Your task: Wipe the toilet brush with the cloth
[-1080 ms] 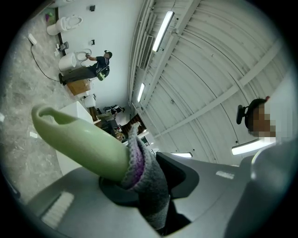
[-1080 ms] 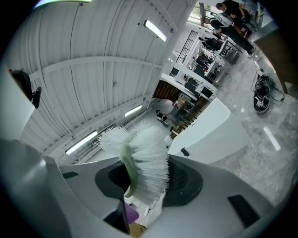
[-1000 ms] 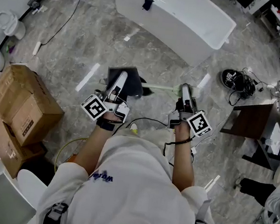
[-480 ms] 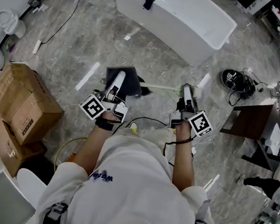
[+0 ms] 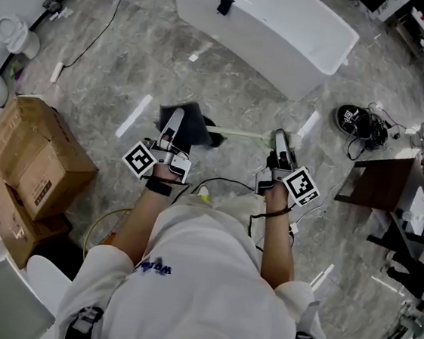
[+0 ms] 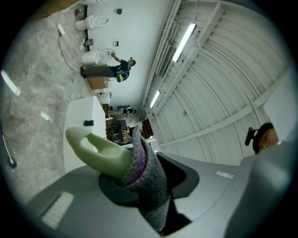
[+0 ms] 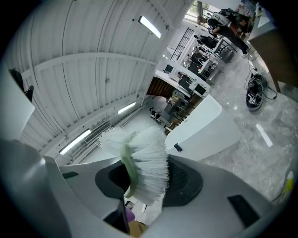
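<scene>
In the head view a pale green toilet brush (image 5: 239, 134) lies level between my two grippers, above the marble floor. My left gripper (image 5: 178, 117) is shut on a dark grey cloth (image 5: 192, 125) that wraps the handle end. In the left gripper view the cloth (image 6: 150, 181) sits folded between the jaws, and the green looped handle tip (image 6: 95, 149) pokes out past it. My right gripper (image 5: 280, 138) is shut on the brush head. Its white bristles (image 7: 148, 162) and green spine fill the space between the jaws in the right gripper view.
A long white tub (image 5: 262, 26) stands ahead on the floor. Two cardboard boxes (image 5: 35, 156) are at the left, with white toilets (image 5: 14, 34) behind them. A black shoe with cables (image 5: 354, 120) and a dark brown stool (image 5: 381, 184) are at the right.
My left gripper and the cloth have slid a little left along the handle, baring slightly more green shaft. The right gripper has hardly moved.
</scene>
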`<action>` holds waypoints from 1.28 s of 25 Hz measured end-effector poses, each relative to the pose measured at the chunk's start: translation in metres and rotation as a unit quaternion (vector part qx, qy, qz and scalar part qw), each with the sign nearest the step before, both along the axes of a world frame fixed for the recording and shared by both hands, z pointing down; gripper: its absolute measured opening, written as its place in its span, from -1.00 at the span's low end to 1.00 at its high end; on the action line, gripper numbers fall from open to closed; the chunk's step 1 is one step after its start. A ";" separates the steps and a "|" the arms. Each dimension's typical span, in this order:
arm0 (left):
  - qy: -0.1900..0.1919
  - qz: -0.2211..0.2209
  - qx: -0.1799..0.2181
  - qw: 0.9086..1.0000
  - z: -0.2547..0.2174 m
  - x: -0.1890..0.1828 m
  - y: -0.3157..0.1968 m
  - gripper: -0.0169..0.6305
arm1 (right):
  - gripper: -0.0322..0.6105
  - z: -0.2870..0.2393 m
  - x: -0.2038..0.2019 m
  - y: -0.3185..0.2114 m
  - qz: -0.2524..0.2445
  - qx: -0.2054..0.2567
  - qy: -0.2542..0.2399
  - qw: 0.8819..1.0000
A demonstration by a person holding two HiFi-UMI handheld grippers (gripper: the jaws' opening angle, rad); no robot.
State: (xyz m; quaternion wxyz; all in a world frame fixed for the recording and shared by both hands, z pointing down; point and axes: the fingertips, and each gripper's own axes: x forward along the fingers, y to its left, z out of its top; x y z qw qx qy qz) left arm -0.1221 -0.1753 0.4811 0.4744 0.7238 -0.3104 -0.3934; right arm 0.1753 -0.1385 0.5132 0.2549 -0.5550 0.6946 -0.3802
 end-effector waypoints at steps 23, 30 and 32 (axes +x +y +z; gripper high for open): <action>0.008 -0.036 0.036 0.999 -0.011 -0.017 0.002 -0.57 | -0.37 -0.011 -0.005 -0.002 -0.012 0.020 0.007 1.000; 0.025 0.147 0.067 0.986 -0.017 0.013 0.021 -0.61 | -0.37 -0.020 0.010 -0.005 -0.020 0.038 0.012 0.999; 0.013 0.215 0.080 0.973 -0.018 0.021 0.033 -0.61 | -0.37 -0.025 0.009 -0.006 -0.039 0.046 0.021 0.998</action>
